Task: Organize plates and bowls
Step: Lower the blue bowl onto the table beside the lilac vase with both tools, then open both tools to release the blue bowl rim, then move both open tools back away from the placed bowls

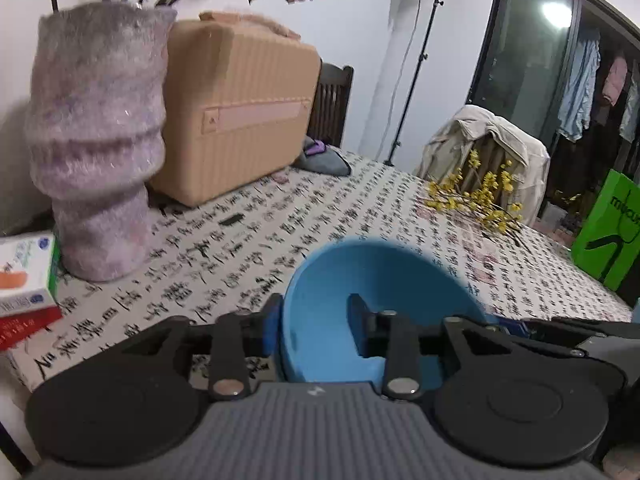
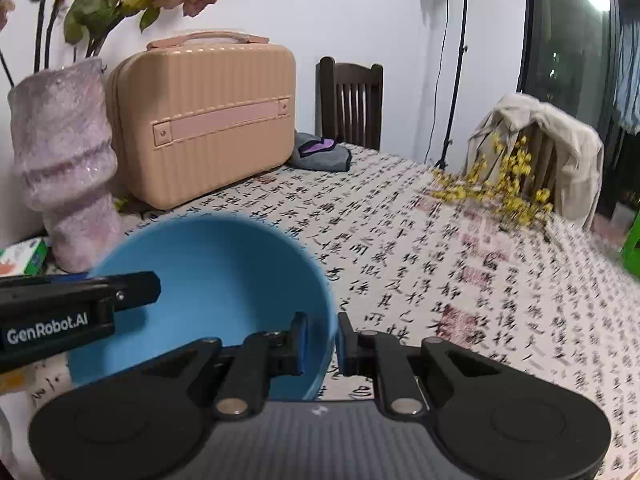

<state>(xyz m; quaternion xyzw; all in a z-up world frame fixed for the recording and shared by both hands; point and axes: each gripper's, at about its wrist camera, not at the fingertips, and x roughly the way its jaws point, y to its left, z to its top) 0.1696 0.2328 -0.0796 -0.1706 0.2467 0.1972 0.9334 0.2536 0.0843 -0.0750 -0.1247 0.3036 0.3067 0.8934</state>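
Note:
A blue bowl (image 1: 380, 272) sits low in the left wrist view, over the calligraphy tablecloth (image 1: 240, 248). My left gripper (image 1: 316, 310) straddles its left wall, one finger outside and the other well inside. The jaws are open, with a gap to the wall. In the right wrist view the same blue bowl (image 2: 216, 264) fills the lower left. My right gripper (image 2: 322, 330) is shut on its right rim, one pad inside and one outside. A finger of the left gripper (image 2: 132, 290) reaches over the bowl from the left. Whether the bowl rests on the table I cannot tell.
A fuzzy pink vase (image 1: 96, 140) and a tan ribbed case (image 1: 240, 120) stand at the back left by the wall. Cartons (image 1: 24, 284) lie at the left edge. Yellow flower sprigs (image 1: 480, 196) and a green bag (image 1: 608, 236) are on the right, a grey cloth (image 1: 324, 160) farther back.

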